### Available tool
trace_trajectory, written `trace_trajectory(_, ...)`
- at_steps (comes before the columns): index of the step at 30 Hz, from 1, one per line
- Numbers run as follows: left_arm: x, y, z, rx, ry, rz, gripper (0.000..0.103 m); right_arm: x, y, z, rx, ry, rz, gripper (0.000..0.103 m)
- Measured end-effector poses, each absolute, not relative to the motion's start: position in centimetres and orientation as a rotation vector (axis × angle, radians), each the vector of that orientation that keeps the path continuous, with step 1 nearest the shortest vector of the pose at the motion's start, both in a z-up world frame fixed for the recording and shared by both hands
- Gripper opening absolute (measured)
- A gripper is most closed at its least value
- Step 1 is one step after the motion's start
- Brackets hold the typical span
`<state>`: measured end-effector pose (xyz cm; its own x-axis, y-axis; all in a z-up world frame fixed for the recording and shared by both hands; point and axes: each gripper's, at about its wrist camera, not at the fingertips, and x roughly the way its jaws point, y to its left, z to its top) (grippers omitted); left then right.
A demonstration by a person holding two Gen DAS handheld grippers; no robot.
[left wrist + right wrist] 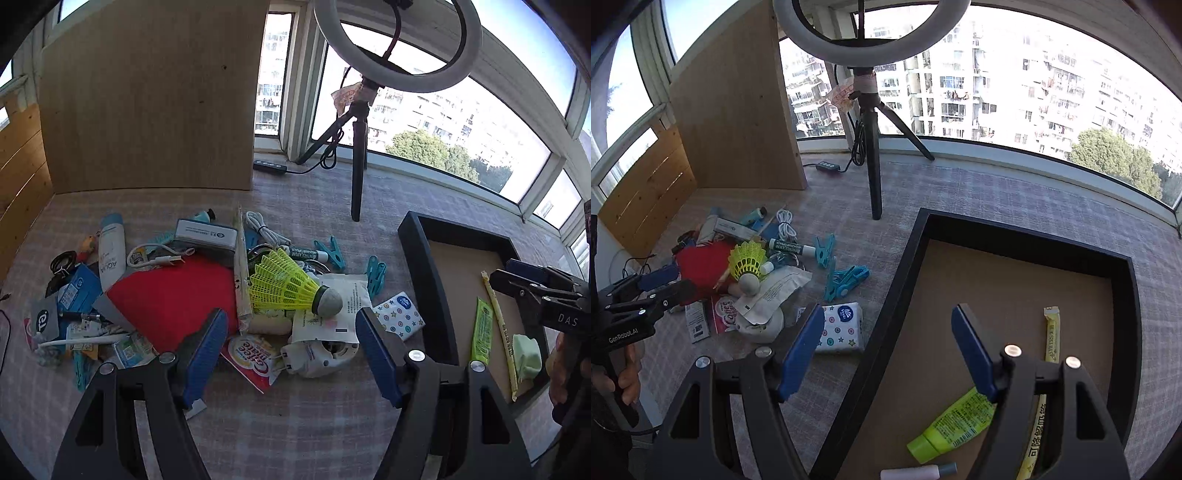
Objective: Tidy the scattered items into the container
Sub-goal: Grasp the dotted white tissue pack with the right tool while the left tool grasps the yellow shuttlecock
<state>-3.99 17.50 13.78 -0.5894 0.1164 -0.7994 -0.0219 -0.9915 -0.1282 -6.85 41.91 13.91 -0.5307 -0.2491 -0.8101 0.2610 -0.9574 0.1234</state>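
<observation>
Both tools agape, empty; green tube (955, 424), yellow sachet (1051, 334) inside black tray (1123, 291).

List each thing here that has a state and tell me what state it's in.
Left gripper: open, nothing between the fingers.
Right gripper: open, empty.
Tray: partly filled.
Green tube: lying flat in the tray, cap on.
Yellow stick packet: lying flat in the tray.
Shuttlecock: on its side atop the pile.
Tissue pack: outside the tray, beside it.
Ring light: off.
</observation>
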Motion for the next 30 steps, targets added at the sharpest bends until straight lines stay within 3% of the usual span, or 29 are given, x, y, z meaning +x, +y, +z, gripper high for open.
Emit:
trace_trajectory(10,-6.0,15.6,12.0,-1.505,-0.281,2.607,0.07,-8.3,35.4,10.8,1.415,0.309,-2.279,0.071)
trace_trajectory(18,-7.9,17.8,13.2,-1.449,0.208,2.458,0.07,-8.5,34.2,11.4,1.367,0.645,-2.082,0.071)
trace_trajectory(21,-9.2,17.0,12.8,-1.521,0.178,2.397,0.071,-9.0,33.6,10.7,1.372,0.728,-2.009,0.071)
trace_trajectory(25,-11.2,15.9,12.4,-1.591,0.051,2.34,0.073,-10.3,32.8,8.9,1.459,0.727,-1.907,0.071)
trace_trajectory(30,-13.4,15.6,11.7,-1.633,0.05,2.305,0.074,-12.7,33.3,7.7,1.606,0.448,-1.901,0.071)
